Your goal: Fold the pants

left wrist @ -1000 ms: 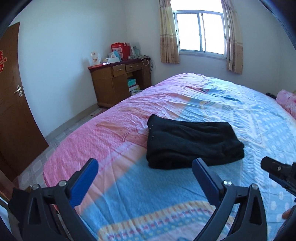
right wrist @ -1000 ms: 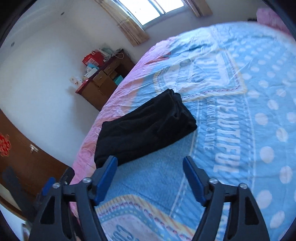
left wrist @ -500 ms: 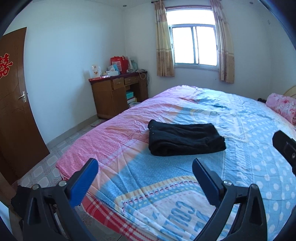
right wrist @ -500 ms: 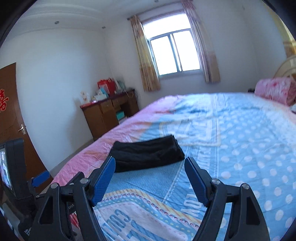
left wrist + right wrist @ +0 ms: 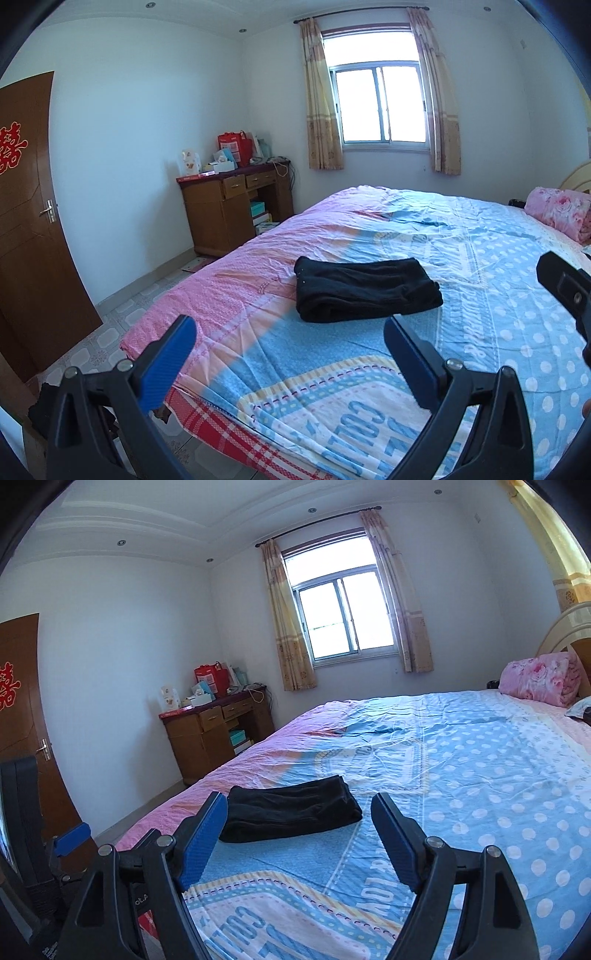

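A bedroom held a wide bed (image 5: pixel 369 376) with a blue and pink cover; the folded black pants (image 5: pixel 364 290) lay on it. Left tongs (image 5: pixel 288 354) and right tongs (image 5: pixel 295 834) stood wide, empty, short of the pants.

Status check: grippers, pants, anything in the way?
Left gripper open, right gripper open, both empty. Pants folded on the bed. Nothing in the way.

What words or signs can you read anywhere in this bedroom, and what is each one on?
"COL": big blue letters on the patterned blue and pink bedspread, cut off.
Red double-happiness paper sign: on the brown wooden door.
Pale lettering along the bedspread's blue stripe: too skewed to read.
Red gift bag on the wooden desk: print too small.
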Available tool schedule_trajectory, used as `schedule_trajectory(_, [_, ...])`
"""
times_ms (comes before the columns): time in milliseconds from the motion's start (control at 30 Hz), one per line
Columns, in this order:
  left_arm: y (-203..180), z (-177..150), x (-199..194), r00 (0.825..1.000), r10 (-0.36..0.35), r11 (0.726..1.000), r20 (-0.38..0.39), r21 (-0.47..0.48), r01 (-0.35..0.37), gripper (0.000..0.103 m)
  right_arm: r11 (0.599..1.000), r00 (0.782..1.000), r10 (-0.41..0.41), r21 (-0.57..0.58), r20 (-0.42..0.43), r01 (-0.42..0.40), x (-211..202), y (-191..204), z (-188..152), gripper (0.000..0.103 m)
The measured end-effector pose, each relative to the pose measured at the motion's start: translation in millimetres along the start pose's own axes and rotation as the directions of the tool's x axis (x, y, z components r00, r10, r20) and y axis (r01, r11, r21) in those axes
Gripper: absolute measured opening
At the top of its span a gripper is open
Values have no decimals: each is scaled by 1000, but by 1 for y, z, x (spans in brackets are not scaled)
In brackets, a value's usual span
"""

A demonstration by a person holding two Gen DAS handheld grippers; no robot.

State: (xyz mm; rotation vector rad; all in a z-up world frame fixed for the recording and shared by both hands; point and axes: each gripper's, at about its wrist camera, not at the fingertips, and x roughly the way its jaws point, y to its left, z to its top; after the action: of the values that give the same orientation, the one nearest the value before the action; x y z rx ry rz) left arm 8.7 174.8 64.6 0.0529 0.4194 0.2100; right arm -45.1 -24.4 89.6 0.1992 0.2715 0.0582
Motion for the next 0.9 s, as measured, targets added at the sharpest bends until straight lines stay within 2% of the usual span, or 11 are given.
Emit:
schedule_trajectory(333, [-2,-1,-1,1000,-4,1000,-8,-2,4,103,1000,999,12,15,-34,-11,5,-3,-4,81])
schedule_trajectory(900, [-3,0,-4,1000,-6,1000,-14,-5,6,103,1000,999,7,15,-31,-7,1,-4,-3,81])
